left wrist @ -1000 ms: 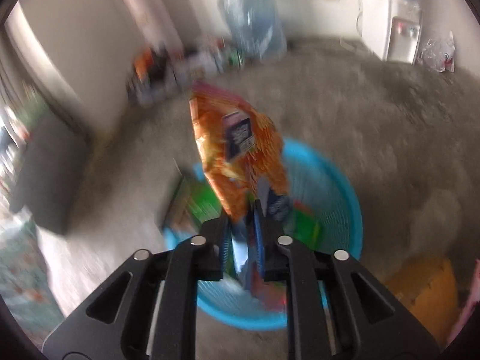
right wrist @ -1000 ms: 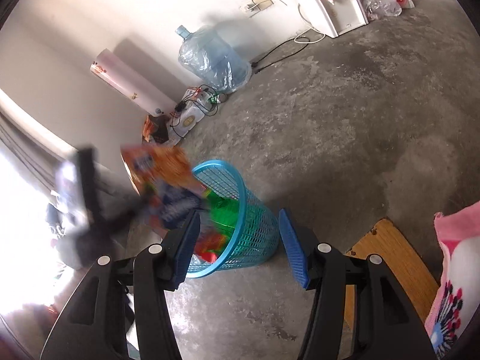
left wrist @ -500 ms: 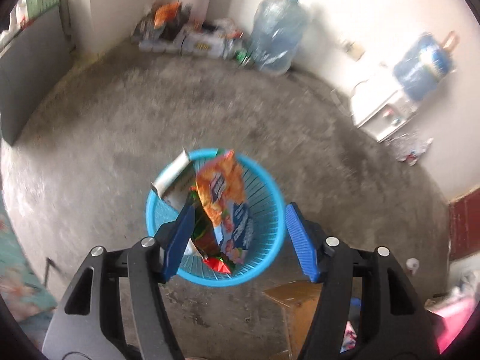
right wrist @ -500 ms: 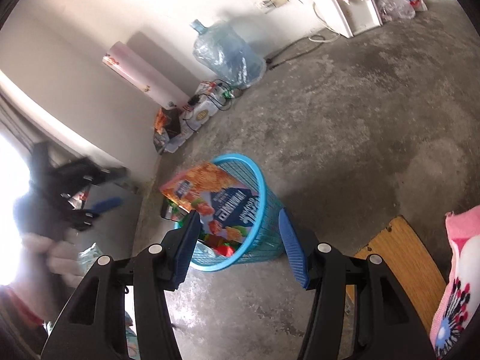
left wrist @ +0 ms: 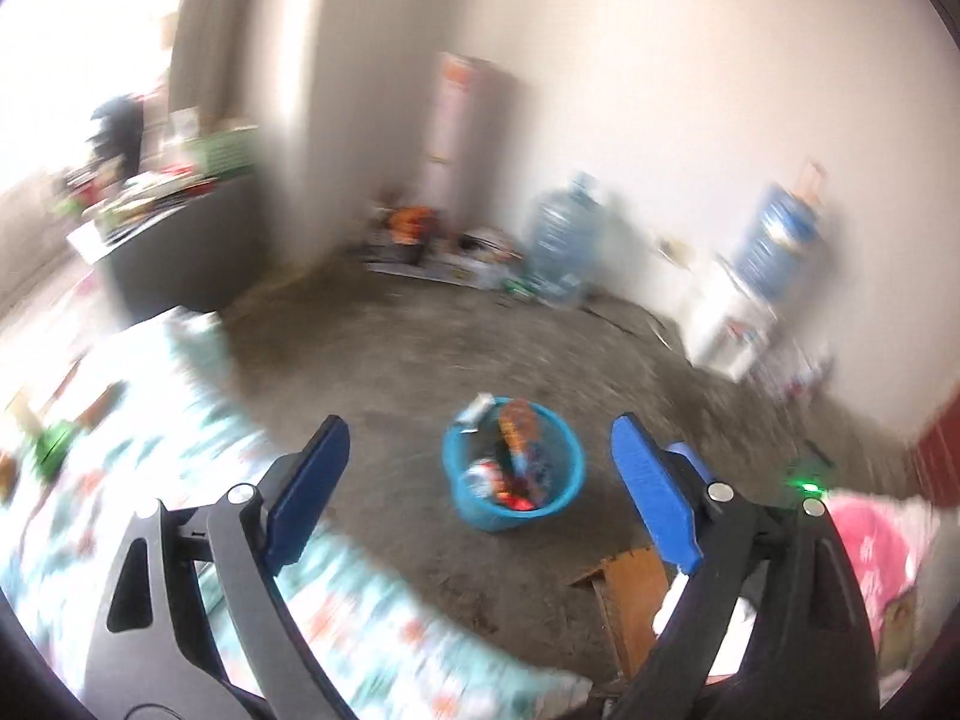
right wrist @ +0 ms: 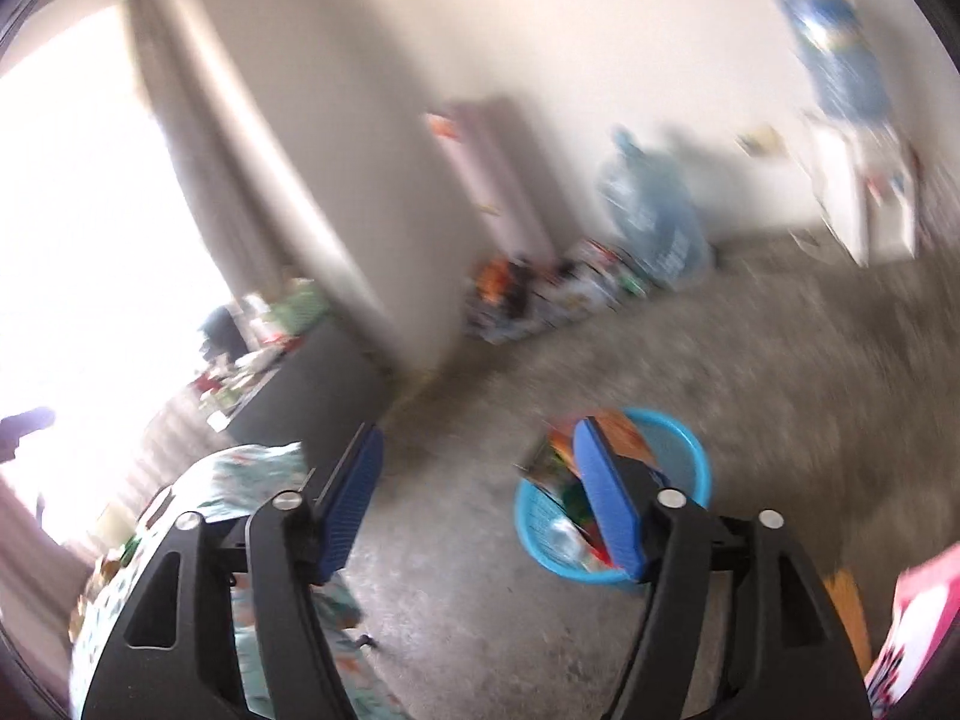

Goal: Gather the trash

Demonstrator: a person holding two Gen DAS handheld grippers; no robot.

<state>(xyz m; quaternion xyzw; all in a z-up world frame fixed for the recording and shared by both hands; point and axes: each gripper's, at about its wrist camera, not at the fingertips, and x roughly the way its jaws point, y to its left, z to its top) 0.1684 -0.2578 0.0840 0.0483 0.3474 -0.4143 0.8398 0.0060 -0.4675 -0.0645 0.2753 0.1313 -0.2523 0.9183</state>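
Left wrist view: green light point(left wrist: 810, 487), basket point(left wrist: 567, 483) unobstructed

A bare concrete floor point(left wrist: 384, 372) carries a blue trash basket point(left wrist: 513, 510) stuffed with wrappers point(left wrist: 519, 438).

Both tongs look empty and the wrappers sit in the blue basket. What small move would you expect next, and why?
Probably a swing of the left tongs toward the patterned bedding, where small blurred items lie, possibly more trash. Both the left and the right tongs are opening with nothing between them, and the orange snack bag already stands in the blue basket on the floor.
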